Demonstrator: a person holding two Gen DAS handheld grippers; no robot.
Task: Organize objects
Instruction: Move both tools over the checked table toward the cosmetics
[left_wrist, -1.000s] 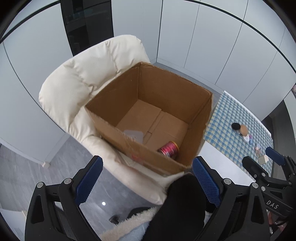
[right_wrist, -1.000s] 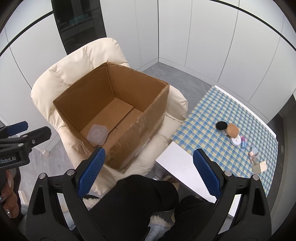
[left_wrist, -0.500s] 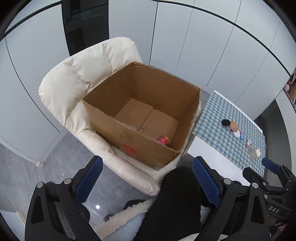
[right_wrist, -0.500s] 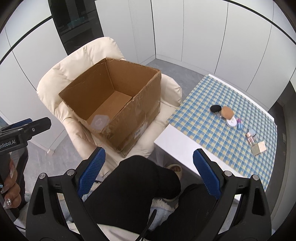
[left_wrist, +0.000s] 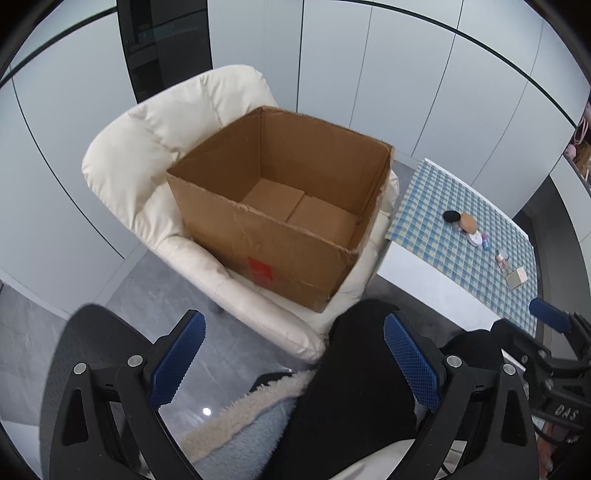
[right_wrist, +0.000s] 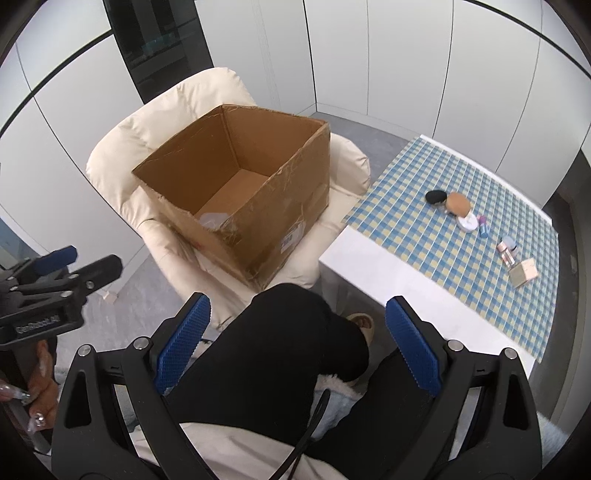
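An open cardboard box (left_wrist: 273, 243) (right_wrist: 258, 236) rests on a cream armchair (left_wrist: 147, 162) (right_wrist: 155, 122). A pale translucent lid (right_wrist: 214, 220) lies on its floor. Several small items sit on the checked tablecloth (left_wrist: 443, 206) (right_wrist: 424, 229): a black puff (left_wrist: 451, 216) (right_wrist: 436, 196), a tan puff (left_wrist: 468, 222) (right_wrist: 458, 202), a white round case (right_wrist: 467, 222), small bottles (right_wrist: 506, 251) and a beige box (left_wrist: 516, 277) (right_wrist: 522, 272). My left gripper (left_wrist: 293, 356) (right_wrist: 66, 266) and right gripper (right_wrist: 297, 341) (left_wrist: 554, 325) are both open and empty, held back above the person's knees, well short of box and table.
The person's black-trousered legs (right_wrist: 280, 354) and a fleecy light-blue garment (left_wrist: 236, 435) fill the foreground. A slippered foot (right_wrist: 360, 321) rests by the white table's edge (right_wrist: 388, 280). White wall panels and a dark glass cabinet (left_wrist: 166, 48) stand behind the armchair. Grey floor lies left.
Both grippers have pulled back and up from the box, so box, chair and table look smaller and farther. The red can seen inside the box earlier is now hidden behind its near wall.
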